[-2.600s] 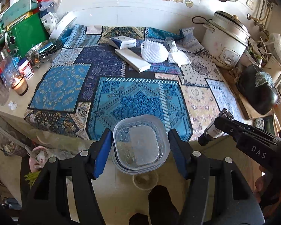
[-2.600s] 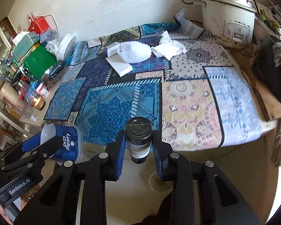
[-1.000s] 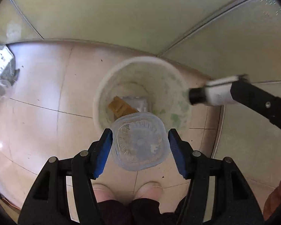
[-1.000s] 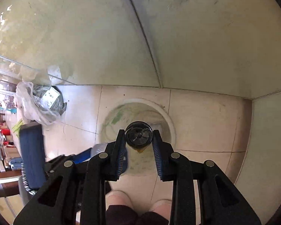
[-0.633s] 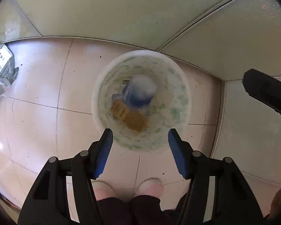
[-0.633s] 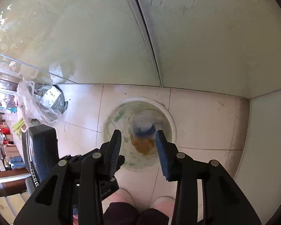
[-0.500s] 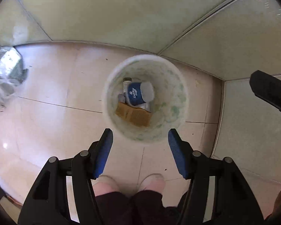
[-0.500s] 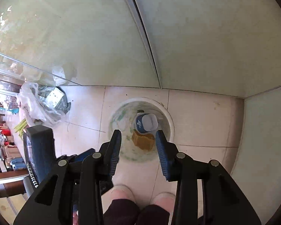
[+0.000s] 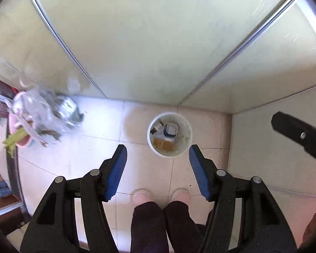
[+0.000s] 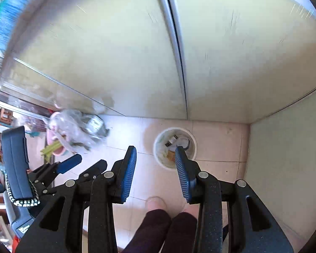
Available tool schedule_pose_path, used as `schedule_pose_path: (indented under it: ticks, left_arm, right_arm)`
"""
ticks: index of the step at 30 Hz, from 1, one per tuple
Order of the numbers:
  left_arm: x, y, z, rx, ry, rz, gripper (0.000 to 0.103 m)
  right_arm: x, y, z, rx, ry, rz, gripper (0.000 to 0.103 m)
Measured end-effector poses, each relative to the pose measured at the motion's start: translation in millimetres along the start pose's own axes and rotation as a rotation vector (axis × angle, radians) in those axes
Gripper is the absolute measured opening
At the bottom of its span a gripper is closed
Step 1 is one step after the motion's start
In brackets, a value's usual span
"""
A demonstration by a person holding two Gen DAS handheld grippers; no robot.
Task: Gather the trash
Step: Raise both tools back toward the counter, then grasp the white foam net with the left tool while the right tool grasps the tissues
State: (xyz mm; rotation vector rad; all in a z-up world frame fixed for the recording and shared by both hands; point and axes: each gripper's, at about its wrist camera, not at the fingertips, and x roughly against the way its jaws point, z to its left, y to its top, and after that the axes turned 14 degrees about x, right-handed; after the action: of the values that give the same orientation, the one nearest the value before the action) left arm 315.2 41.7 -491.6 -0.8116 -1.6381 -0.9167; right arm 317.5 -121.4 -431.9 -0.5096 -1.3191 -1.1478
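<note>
A white round bin (image 9: pixel 186 141) stands on the tiled floor below both grippers. In it lie a clear plastic container with a blue label (image 9: pixel 171 129), a small dark bottle (image 9: pixel 158 127) and a brown piece of cardboard (image 9: pixel 163 144). My left gripper (image 9: pixel 157 148) hangs high above the bin, open and empty. My right gripper (image 10: pixel 155 148) is open and empty too, its right finger covering part of the bin (image 10: pixel 161 149). The bottle (image 10: pixel 171 140) and the container (image 10: pixel 184 142) show inside. The left gripper (image 10: pixel 84 164) appears at the left of the right wrist view.
Pale green cabinet doors (image 9: pixel 147 42) rise behind the bin, and a wall (image 10: pixel 284 147) closes the right side. A clear bag of rubbish over a pink bowl (image 9: pixel 42 116) lies on the floor at left. The person's feet (image 9: pixel 141 196) stand just before the bin.
The container and the bottle left the two grippers and now lie in the bin. The right jaws widened. Both grippers rose well up, so the bin looks much smaller.
</note>
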Motion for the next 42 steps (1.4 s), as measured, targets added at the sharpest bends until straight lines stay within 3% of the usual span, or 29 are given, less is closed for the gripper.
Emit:
schedule_pose_path:
  ticks: [11,20,29,35,42]
  left_arm:
    - [205.6,19.3,-4.2,-0.049,-0.065,-0.178,0.06]
    - [308.7,42.1,-7.3,-0.055,-0.104,-0.375,0.062]
    - [357.7,95.5,-35.5,-0.069,-0.134,-0.463,0.062]
    - [365.8,156.2,-79.8,-0.069,-0.137,-0.513,0.063]
    - [358.3,227.8,-134.3,-0.033,-0.112,-0.538,0.077]
  right_arm:
    - [172.8,14.3,49.5,-0.004,-0.052,-0.195,0.035]
    - [260.8,26.1,57.0,-0.05,-0.141,-0.35,0.039]
    - [308.5,59.4,24.5,-0.071,-0.213,-0.441,0.046]
    - [317.1,107.1,-19.5,-0.068,-0.2,-0.478,0.046]
    - [323.7,176.3,-66.0,-0.009,-0.184,-0.477,0.05]
